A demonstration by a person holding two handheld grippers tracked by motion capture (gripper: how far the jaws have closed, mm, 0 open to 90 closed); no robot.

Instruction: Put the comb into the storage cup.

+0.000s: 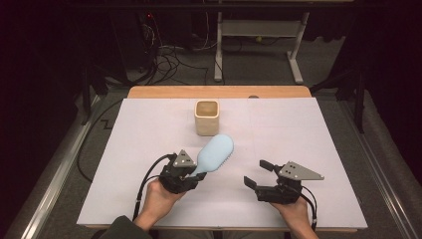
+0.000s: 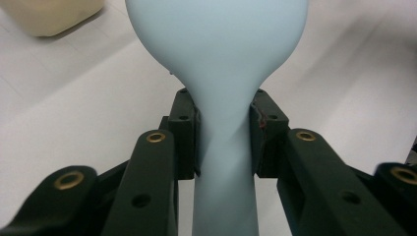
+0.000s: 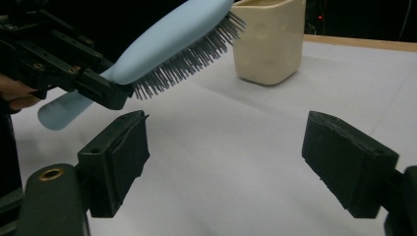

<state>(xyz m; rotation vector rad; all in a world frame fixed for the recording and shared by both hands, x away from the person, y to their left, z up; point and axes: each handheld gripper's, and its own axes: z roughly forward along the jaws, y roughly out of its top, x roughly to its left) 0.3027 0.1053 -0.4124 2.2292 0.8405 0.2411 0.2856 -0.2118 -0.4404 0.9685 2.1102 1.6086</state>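
Note:
A pale blue hairbrush point(image 1: 215, 153) hangs above the table, head pointing up and toward the cup, dark bristles point(image 3: 189, 61) facing down. My left gripper point(image 1: 191, 172) is shut on its handle point(image 2: 223, 147), both black pads pressed against the narrow neck. A cream square cup point(image 1: 206, 117) stands upright just beyond the brush head, also seen as the cup point(image 3: 268, 42) in the right gripper view. My right gripper point(image 1: 259, 173) hovers low at the front right, open wide, nothing between its pads point(image 3: 118, 152).
White paper point(image 1: 308, 139) covers the table; a wooden edge point(image 1: 219, 91) shows at the back. Cables and a desk frame point(image 1: 259, 30) lie on the dark floor beyond. Both gripper cables trail toward the front edge.

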